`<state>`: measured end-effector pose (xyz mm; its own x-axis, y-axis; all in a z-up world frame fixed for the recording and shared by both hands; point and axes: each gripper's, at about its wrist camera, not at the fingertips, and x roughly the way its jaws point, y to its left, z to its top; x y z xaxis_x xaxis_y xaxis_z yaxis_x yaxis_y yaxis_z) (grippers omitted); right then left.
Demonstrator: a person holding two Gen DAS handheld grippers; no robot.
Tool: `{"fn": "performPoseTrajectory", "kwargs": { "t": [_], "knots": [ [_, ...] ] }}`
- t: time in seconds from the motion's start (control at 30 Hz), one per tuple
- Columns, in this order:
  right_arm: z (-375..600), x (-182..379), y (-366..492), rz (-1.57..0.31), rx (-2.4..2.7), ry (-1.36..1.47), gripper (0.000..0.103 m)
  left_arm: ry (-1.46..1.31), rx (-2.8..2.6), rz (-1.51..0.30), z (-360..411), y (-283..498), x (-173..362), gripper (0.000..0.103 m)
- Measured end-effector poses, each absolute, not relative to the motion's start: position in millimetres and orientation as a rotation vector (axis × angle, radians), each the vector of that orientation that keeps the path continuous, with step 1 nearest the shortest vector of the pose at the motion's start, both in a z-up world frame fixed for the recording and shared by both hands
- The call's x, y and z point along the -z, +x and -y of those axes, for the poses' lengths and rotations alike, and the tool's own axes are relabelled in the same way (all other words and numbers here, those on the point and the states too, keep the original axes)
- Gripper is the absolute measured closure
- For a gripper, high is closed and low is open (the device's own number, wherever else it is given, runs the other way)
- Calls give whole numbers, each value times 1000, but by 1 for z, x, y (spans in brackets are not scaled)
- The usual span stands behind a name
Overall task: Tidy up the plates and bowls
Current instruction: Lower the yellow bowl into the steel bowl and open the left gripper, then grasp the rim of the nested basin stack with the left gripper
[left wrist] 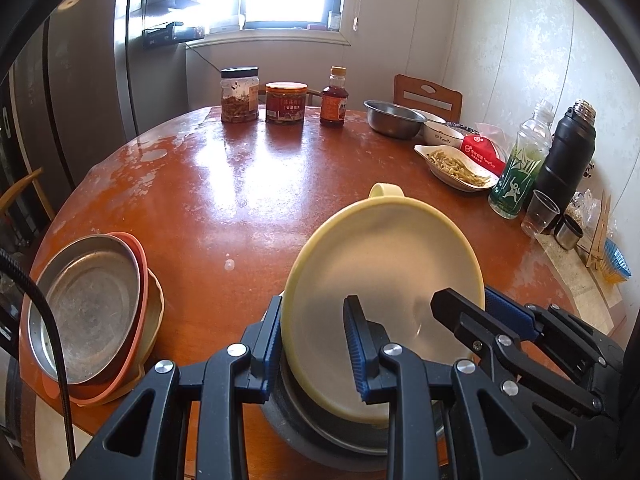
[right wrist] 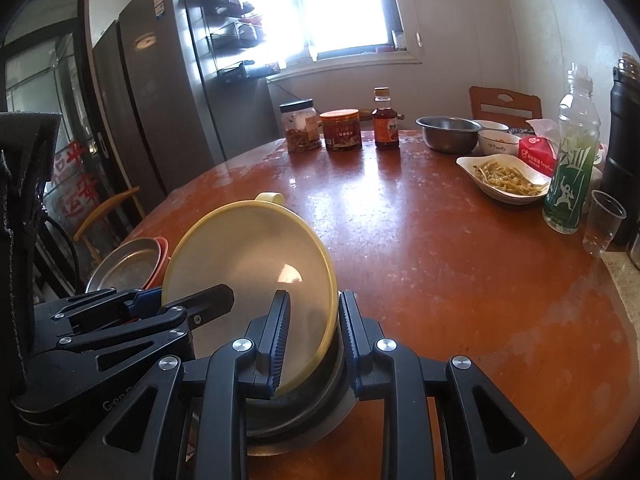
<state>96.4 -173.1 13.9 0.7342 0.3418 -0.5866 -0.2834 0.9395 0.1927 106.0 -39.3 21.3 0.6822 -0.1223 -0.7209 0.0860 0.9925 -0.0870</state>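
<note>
A pale yellow bowl with a handle [left wrist: 380, 280] is held tilted above a dark grey bowl [left wrist: 320, 428] near the table's front edge. My left gripper [left wrist: 316, 320] straddles the yellow bowl's left rim, one finger inside and one outside. My right gripper [right wrist: 314, 320] straddles its right rim the same way; it also shows in the left wrist view [left wrist: 472, 308]. The yellow bowl [right wrist: 248, 256] and grey bowl [right wrist: 296, 412] show in the right wrist view. A stack of a steel plate [left wrist: 88, 304], an orange plate and a yellow plate sits at the left.
On the round brown table [left wrist: 240, 200] stand jars [left wrist: 239, 95], a sauce bottle [left wrist: 334, 98], a steel bowl [left wrist: 394, 118], a white dish of food [left wrist: 456, 166], a green bottle [left wrist: 520, 168], a black thermos [left wrist: 568, 160] and a plastic cup [left wrist: 538, 214]. A fridge is at the left.
</note>
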Motion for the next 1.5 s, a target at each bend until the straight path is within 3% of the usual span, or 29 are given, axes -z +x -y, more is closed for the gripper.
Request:
{"fn": "performPoseTrajectory", "kwargs": {
  "t": [0.5, 0.7, 0.97, 1.33, 1.5],
  "knots": [
    [176, -10, 94, -672, -356, 111, 75, -29, 127, -806, 40, 102, -21, 73],
    [182, -13, 92, -666, -365, 145, 68, -43, 138, -795, 36, 99, -24, 67],
    [189, -19, 87, -643, -359, 172, 48, -58, 133, -758, 30, 93, -33, 59],
    [204, -24, 81, -633, -339, 224, 33, -86, 104, -734, 14, 83, -45, 48],
    [206, -24, 78, -639, -338, 236, 29, -76, 98, -753, 14, 80, -44, 48]
  ]
}}
